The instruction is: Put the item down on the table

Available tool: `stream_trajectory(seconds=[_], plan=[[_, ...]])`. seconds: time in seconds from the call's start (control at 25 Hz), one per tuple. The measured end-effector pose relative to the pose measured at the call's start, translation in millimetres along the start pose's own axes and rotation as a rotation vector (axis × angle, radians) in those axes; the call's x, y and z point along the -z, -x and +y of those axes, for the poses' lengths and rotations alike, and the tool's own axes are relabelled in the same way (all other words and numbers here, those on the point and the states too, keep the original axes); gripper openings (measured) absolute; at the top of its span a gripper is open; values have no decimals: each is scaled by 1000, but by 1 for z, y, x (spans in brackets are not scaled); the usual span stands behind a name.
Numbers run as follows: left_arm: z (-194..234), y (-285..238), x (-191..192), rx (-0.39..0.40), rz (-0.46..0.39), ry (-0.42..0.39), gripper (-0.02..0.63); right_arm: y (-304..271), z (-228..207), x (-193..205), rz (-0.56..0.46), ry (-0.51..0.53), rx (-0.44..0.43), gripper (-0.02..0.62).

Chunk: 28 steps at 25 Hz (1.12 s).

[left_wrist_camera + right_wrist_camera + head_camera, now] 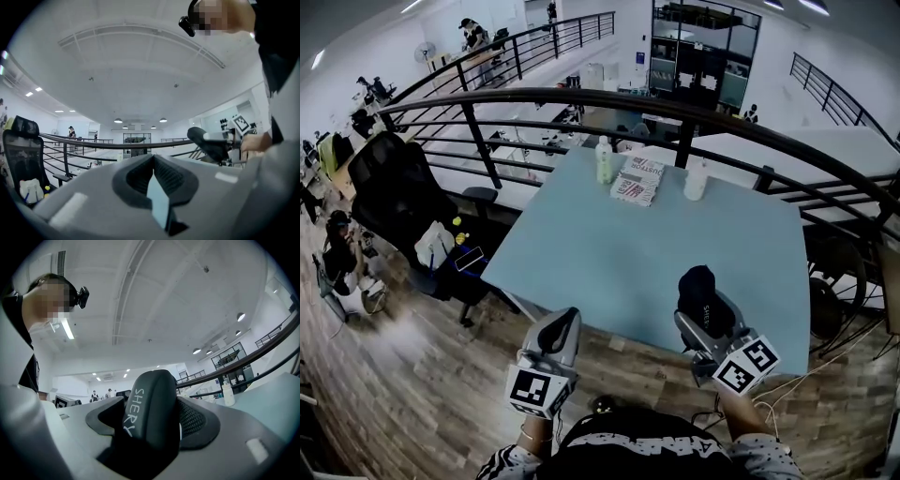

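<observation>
Right gripper (705, 326) jaws clamp the black case (697, 289) over the bench's (619, 253) near edge, left gripper (562, 328) jaws closed empty; releasing here, I risk it tipping off.

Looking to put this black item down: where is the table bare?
The table is bare across its near and middle part, right ahead of the black item in the right tool. Only the far edge is crowded: a bottle, a stack of booklets and a white container.
</observation>
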<state>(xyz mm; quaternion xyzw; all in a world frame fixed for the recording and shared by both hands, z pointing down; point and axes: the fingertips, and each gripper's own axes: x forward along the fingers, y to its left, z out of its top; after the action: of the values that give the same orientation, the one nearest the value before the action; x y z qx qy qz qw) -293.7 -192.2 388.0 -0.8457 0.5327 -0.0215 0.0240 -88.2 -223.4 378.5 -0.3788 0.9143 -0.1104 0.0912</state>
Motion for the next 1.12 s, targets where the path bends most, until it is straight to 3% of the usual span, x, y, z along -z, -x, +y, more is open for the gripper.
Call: stream_trajectory(seconds=[0.68, 1.12], plan=[[29, -36, 8, 84, 13, -1, 0, -15, -26, 15, 36, -3, 135, 354], [39, -79, -6, 19, 20, -28, 0, -53, -81, -1, 23, -10, 78, 354]])
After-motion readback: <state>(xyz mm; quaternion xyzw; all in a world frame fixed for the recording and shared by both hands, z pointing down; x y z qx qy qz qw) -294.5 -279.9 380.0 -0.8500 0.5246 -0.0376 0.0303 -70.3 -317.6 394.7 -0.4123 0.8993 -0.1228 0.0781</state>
